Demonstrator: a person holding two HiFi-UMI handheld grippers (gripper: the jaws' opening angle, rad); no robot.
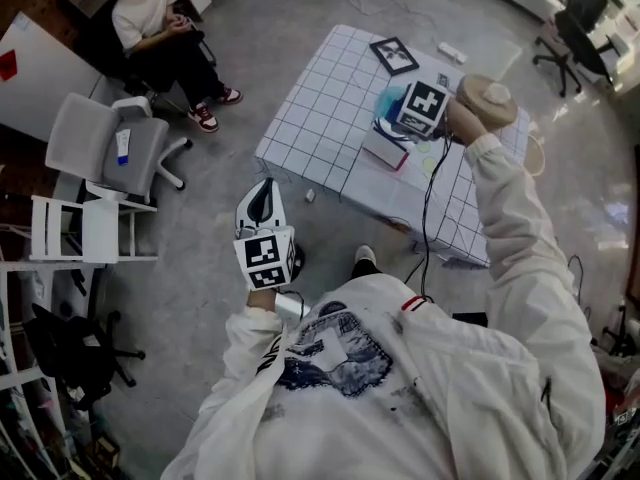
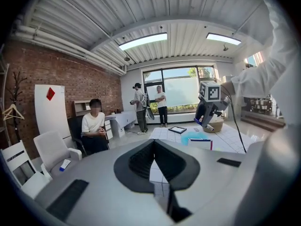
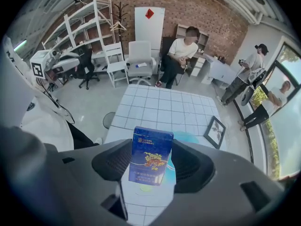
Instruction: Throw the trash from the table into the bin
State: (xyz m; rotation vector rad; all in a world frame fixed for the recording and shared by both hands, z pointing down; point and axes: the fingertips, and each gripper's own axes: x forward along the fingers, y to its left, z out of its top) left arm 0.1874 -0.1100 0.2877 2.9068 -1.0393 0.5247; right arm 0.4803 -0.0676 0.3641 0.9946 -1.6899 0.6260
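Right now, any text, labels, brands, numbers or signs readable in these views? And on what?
On the blue box between the right gripper's fingers: two lines of print at the top, too blurred to read.
On the marker cubes, left and right: black-and-white square codes, no words.
On the white board: a red diamond, no lettering visible.
Nothing else is legible.

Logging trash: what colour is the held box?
The box is dark blue with gold print; right gripper view.
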